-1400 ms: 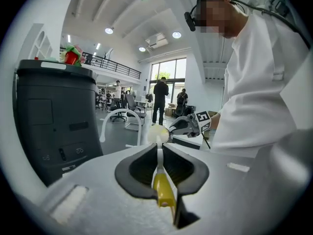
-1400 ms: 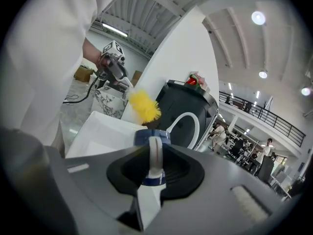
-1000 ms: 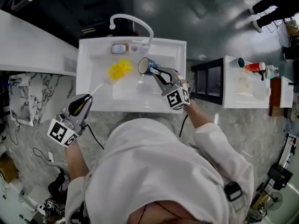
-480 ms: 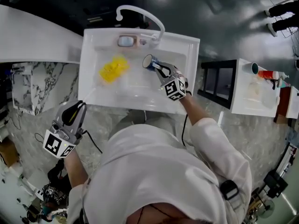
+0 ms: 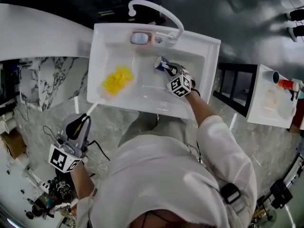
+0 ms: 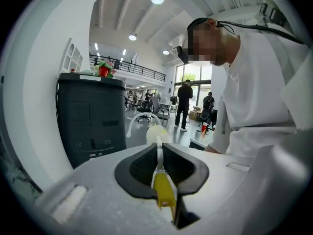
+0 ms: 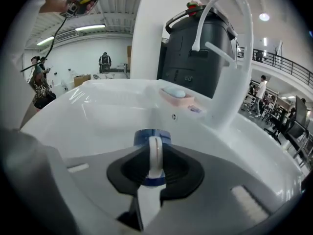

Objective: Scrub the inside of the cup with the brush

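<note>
Stands over a white sink with a curved faucet on the back rim; grips the dish brush in the left gripper, jaws pressed fully together on the yellow end of the handle, nothing else between them; holds that gripper outside the basin, off its front left corner, with the white handle reaching over the rim and the yellow bristle head over the basin's left half; cannot tell whether the bristles touch the floor of the basin.

Clamps the right gripper on the white loop handle of the blue cup, jaws only narrowly apart with the loop pinched between the pads; holds the cup tipped on its side, low inside the basin toward the back right, near the faucet base and just in front of a small pinkish dish on the back ledge; leaves cup and bristle head well apart, the brush not yet inside the cup.
</note>
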{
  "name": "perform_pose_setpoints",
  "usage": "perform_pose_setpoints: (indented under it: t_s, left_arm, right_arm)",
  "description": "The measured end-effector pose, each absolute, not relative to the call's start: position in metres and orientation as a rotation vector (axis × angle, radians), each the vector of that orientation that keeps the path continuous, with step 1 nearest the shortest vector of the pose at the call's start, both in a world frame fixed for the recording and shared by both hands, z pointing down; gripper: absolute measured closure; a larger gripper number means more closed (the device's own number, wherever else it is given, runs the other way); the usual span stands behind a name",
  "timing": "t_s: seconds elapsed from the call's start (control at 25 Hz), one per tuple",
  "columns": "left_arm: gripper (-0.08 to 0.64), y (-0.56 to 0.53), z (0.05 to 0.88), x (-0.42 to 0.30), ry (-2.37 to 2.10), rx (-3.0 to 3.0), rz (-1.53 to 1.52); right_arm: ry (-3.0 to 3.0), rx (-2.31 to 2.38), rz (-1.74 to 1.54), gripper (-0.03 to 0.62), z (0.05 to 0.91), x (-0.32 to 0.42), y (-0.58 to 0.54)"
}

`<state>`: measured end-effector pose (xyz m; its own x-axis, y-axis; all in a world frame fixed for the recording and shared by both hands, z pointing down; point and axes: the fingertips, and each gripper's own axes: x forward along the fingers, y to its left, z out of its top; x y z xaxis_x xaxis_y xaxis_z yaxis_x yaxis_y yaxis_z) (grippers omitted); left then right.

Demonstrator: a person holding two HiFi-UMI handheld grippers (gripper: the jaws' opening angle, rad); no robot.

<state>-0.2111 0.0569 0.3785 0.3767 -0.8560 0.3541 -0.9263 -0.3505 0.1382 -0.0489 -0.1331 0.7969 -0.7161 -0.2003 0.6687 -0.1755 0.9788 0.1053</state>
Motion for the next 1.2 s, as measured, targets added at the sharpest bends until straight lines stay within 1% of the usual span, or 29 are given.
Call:
perform_pose_setpoints:
  t_s: [0.44,0.76,1.2]
  left_arm:
    - [0.515,0.066,0.390,-0.210,-1.561,2.274,0.329]
    - [0.515,0.062,0.400,-0.206,-1.535,2.261,0.339]
    - [0.515,0.042,0.404,-0.199,-1.499,2.290,0.327]
  right_arm:
    - [-2.334,0.223,-0.029,0.537,0.843,-0.066,-0.136]
    - [-2.379,0.236,-0.053,0.537,0.846,-0.074,-0.143]
    - [-2.389,0.329,0.039,0.534,0.848,-0.046,-0.144]
